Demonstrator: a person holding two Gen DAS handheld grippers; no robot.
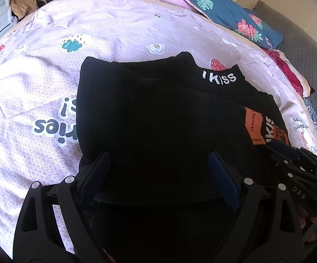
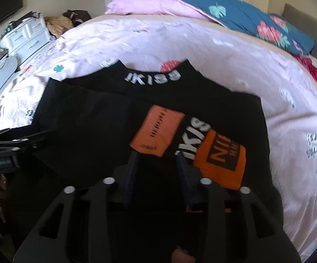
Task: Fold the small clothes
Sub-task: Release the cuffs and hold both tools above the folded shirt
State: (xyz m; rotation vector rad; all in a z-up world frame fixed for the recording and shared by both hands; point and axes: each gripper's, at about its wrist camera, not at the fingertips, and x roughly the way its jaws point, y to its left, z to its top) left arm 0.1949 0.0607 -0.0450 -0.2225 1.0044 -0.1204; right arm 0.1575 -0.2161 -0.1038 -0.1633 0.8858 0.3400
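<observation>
On pink bedsheet (image 1: 125,32), both spread grippers seemingly overhang black garment (image 1: 158,120).

R gripper (image 2: 158,164) over black garment (image 2: 97,118) on bed (image 2: 224,61), fingers (image 2: 132,171) apart; orange patches (image 2: 156,131) near tips; L gripper (image 2: 11,142) at left edge.

Black garment (image 1: 158,114) collar reads "IKISS"; its orange label (image 1: 253,126) reads "HERON".
</observation>
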